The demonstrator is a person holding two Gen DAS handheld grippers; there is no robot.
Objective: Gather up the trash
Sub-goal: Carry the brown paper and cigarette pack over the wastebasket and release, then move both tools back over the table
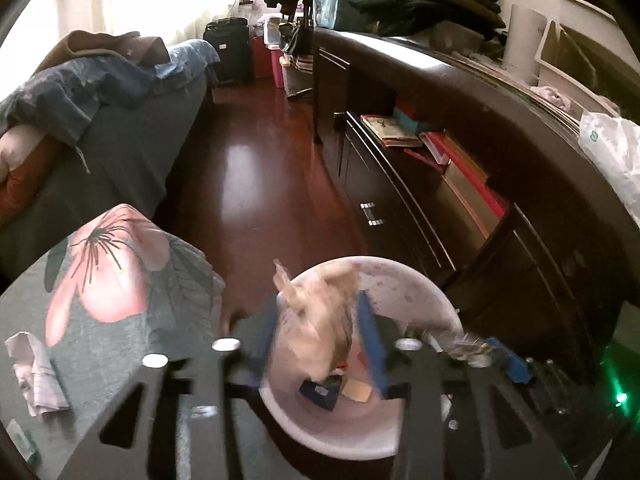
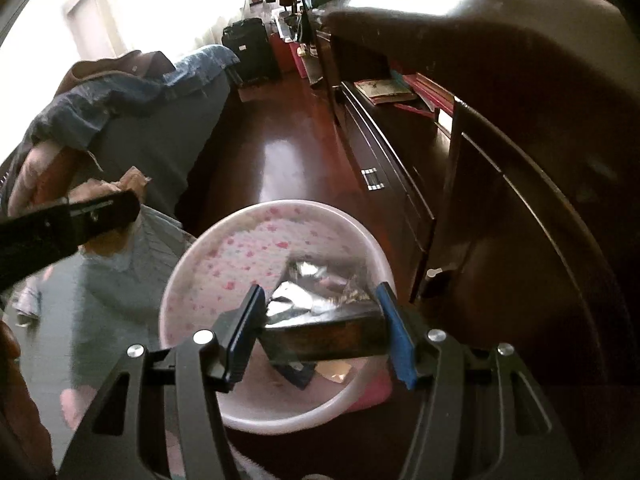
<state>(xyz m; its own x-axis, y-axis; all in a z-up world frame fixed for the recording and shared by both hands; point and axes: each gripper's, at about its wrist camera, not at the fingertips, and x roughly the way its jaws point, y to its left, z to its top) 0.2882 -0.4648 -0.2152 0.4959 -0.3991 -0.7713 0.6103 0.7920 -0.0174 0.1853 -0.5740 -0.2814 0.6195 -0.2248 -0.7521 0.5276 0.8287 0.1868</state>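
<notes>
Now both grippers hang over the pink bin [image 2: 362, 240] to drop trash.
The left gripper [image 1: 322, 332] stands spread around a blurred tan wrapper [image 1: 320, 312], seemingly falling; the right gripper [image 2: 320, 320] pinches a foil packet [image 2: 316, 300].

The bin [image 1: 416, 292] stands on the floor [image 1: 256, 184] between the bed [image 1: 108, 152] on the left and the cabinet [image 1: 460, 208] on the right. A suitcase [image 1: 228, 50] stands behind, at the far end of the floor. The left claw [image 1: 324, 344] hangs over the bin with a paper wad [image 1: 320, 320] between its fingers; the right claw [image 2: 320, 332] is above the bin too, with a wrapper [image 2: 312, 300] between its pads. Scraps [image 1: 336, 390] lie in the bin. A crumpled tissue [image 1: 38, 372] lies on the bed at the left.
</notes>
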